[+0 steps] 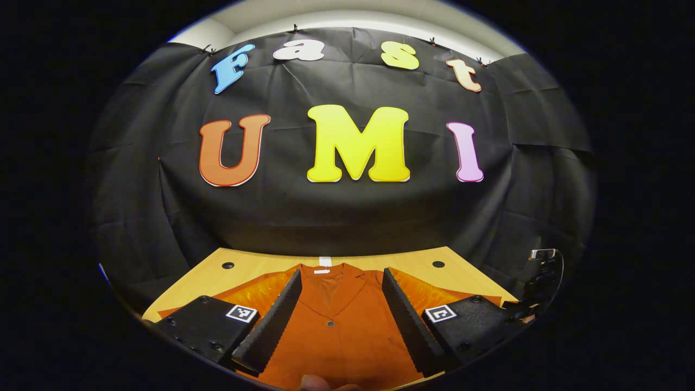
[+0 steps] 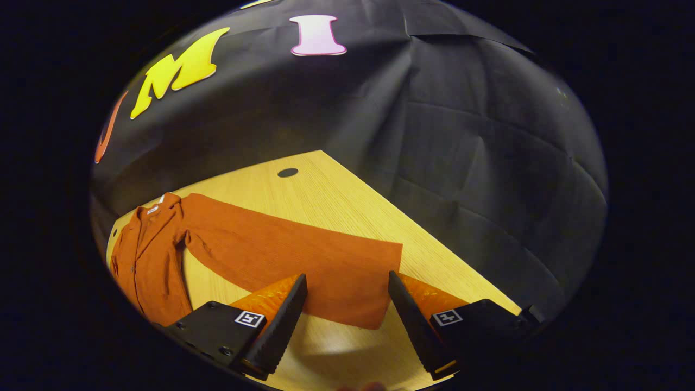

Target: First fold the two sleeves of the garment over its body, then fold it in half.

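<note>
The garment (image 1: 336,326) lies flat on the table (image 2: 336,190), collar toward the far edge by the wall and front face up. In the right gripper view one sleeve (image 2: 293,260) extends straight out from the body across the table toward the right edge, its cuff near the front edge. It is not yet folded, so the task appears to be at its first step.

The left gripper (image 1: 339,317) hangs above the garment's body, centred on the button line, fingers spread apart and holding nothing. This placement suits a waiting or bracing position while the other arm works.

The right gripper (image 2: 347,320) hangs over the sleeve's cuff end, fingers spread wide and gripping nothing, the cuff edge lying between them. The alignment suggests an approach to pinch the cuff.

The next move likely calls for lowering onto the cuff, closing on the cloth, then carrying it across to the body. Thin fabric may slip from a shallow pinch.
</note>
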Demonstrator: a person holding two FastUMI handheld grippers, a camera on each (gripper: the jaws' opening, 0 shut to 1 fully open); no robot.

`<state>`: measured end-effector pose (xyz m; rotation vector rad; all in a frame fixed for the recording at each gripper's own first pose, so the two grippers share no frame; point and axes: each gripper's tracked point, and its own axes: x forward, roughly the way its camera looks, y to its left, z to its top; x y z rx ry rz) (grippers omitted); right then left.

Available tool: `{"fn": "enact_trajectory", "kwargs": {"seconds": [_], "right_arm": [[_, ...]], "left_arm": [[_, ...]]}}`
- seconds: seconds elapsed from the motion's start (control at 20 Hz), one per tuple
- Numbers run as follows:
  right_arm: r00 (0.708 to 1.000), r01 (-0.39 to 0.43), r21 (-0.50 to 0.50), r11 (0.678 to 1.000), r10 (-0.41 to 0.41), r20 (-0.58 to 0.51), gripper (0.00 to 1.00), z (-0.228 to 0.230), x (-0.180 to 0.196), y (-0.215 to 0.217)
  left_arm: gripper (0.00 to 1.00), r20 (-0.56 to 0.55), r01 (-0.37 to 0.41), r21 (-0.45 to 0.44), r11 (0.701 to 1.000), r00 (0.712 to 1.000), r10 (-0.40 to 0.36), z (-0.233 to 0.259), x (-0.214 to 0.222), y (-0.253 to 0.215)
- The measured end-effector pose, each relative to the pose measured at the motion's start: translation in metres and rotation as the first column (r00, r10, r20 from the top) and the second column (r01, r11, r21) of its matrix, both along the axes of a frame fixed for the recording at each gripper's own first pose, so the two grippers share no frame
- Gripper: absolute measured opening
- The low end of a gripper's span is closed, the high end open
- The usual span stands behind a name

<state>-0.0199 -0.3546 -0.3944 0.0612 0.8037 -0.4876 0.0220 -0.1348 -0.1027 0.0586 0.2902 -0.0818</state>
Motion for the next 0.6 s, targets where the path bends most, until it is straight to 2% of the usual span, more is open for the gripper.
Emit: {"fn": "enact_trajectory", "kwargs": {"seconds": [0.15, 0.3, 0.4, 0.45, 0.55, 0.6], "right_arm": [[0.997, 0.054, 0.023, 0.998, -0.053, -0.062, 0.96, -0.017, -0.012, -0.001], [0.996, 0.073, 0.025, 0.997, -0.072, -0.055, 0.97, -0.019, -0.005, 0.000], [0.998, 0.042, 0.028, 0.999, -0.041, -0.043, 0.74, -0.020, 0.004, 0.002], [0.999, 0.036, 0.049, 0.998, -0.034, -0.042, 0.58, -0.019, 0.007, 0.003], [0.998, 0.049, 0.077, 0.996, -0.046, -0.039, 0.26, -0.020, 0.011, 0.001], [0.997, 0.064, 0.095, 0.993, -0.061, -0.038, 0.16, -0.019, 0.012, 0.000]], "left_arm": [[0.96, -0.007, 0.011, 0.028, 1.000, 1.000, -0.011, -0.002, 0.006, 0.005], [0.96, -0.016, 0.022, 0.034, 0.999, 1.000, -0.021, -0.005, 0.011, 0.013], [0.96, -0.026, 0.015, 0.029, 0.999, 1.000, -0.015, -0.009, 0.012, 0.021], [0.96, -0.030, 0.013, 0.028, 1.000, 0.999, -0.012, -0.009, 0.011, 0.026], [0.96, -0.027, 0.001, 0.025, 1.000, 1.000, -0.001, -0.008, 0.013, 0.040], [0.96, -0.022, -0.005, 0.027, 1.000, 1.000, 0.006, -0.006, 0.014, 0.046]]}}
